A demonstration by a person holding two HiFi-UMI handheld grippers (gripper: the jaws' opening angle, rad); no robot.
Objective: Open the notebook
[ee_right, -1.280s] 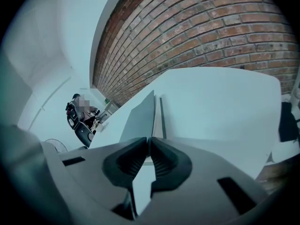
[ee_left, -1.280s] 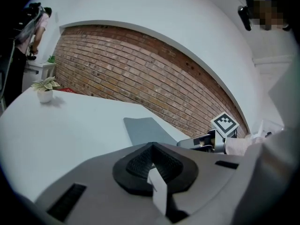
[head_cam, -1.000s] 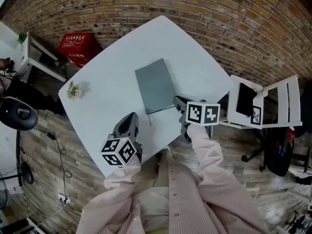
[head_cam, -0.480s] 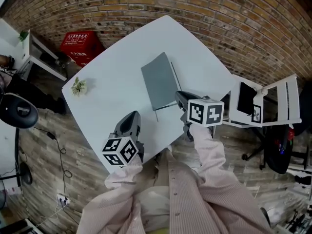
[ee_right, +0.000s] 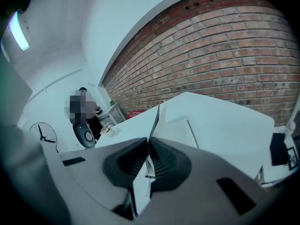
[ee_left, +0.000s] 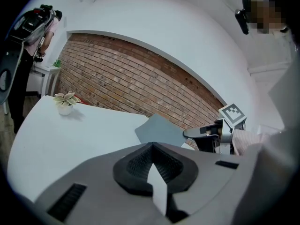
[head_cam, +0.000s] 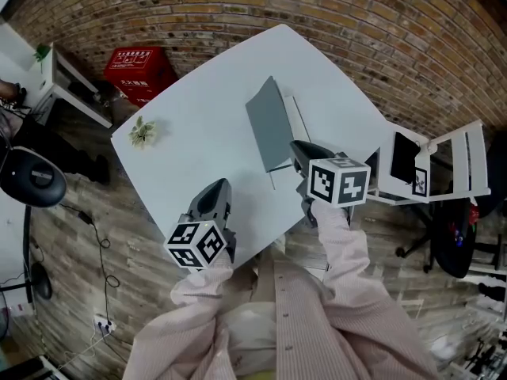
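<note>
While the white counter [head_cam: 198,109] is carrying everything, the grey notebook [head_cam: 269,125] is lying near its middle, its cover tilting up off the pages. The right hand-held gripper [head_cam: 296,147] is pinching that cover's near edge between its jaws. The left hand-held gripper [head_cam: 215,188] is hovering over the counter's near edge, jaws pressed together and empty. A small potted plant [head_cam: 142,131] is sitting well apart, at the left.

No words or numbers can be read: the white print on the red crate [head_cam: 141,70] is too small to be made out, and only black-and-white square markers are shown on the cubes of the left gripper [head_cam: 212,190] and the right gripper [head_cam: 301,153].
</note>
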